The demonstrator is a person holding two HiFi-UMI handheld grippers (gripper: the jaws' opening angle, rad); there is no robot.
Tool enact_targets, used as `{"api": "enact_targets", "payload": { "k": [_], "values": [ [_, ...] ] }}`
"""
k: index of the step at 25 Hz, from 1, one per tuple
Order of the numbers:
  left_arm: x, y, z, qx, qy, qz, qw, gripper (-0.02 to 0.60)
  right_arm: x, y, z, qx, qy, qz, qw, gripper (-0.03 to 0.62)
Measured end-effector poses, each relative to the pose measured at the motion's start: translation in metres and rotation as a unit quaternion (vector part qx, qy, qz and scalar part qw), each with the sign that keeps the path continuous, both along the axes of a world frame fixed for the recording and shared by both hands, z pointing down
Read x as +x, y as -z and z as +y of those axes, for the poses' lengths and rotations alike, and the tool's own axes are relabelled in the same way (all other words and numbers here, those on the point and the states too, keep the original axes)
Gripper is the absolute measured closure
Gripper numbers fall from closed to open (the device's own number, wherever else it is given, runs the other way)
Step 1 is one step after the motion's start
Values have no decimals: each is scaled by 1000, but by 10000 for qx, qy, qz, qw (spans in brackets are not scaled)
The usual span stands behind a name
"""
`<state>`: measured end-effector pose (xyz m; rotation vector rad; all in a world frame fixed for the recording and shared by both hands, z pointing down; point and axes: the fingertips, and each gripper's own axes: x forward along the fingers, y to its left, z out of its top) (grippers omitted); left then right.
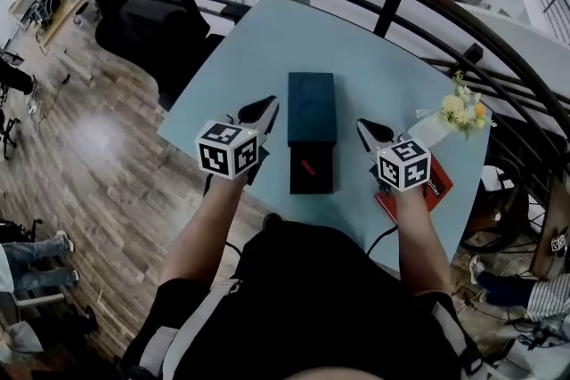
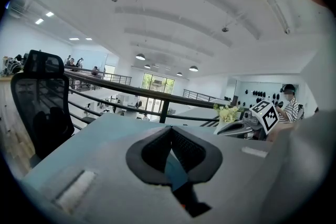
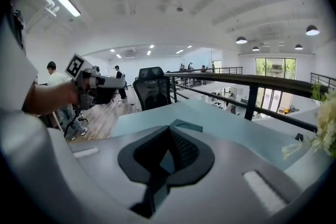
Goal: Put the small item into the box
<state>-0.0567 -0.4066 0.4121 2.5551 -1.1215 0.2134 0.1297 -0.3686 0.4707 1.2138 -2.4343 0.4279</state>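
Note:
A dark box [image 1: 312, 107] lies in the middle of the light blue table [image 1: 374, 67]. Its black open tray [image 1: 312, 178] points toward me and holds a small red item [image 1: 307, 165]. My left gripper [image 1: 266, 108] hovers just left of the box, tilted up, jaws shut and empty. My right gripper [image 1: 364, 128] hovers just right of the box, also shut and empty. In the left gripper view my left gripper [image 2: 170, 128] points over the table, with the right gripper [image 2: 236, 127] beyond it. In the right gripper view, a corner of the box [image 3: 184, 125] shows past my right gripper [image 3: 169, 131].
A red book [image 1: 438, 188] lies under my right hand near the table's front right edge. A bunch of yellow and white flowers [image 1: 463, 111] stands at the right. A black office chair [image 1: 147, 4] is at the far left, and a dark railing [image 1: 392, 4] curves behind the table.

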Motion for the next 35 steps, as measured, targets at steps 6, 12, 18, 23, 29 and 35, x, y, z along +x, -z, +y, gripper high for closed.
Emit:
{"api": "enact_targets", "payload": {
  "k": [6,12,18,23,29,35],
  "values": [
    [-5,32,3,492,183,-106,9986,574,-4,54,3,636,-214,-434,9968,594],
    [-5,50,20,847,181,17,9962,574,8,75,16,1168,-696,-654,9885,594],
    [-18,38,21,763,341,-18,9965,574,20,84,21,1317,-986,-968,9816,594],
    [-24,37,21,781,462,54,9959,574,25,79,20,1282,-1049,-752,9833,595],
    [-21,35,21,733,448,70,9963,574,23,79,24,1308,-959,-548,9852,595],
    [-17,33,20,708,450,42,9965,574,23,76,25,1278,-888,-556,9863,595]
  ]
}}
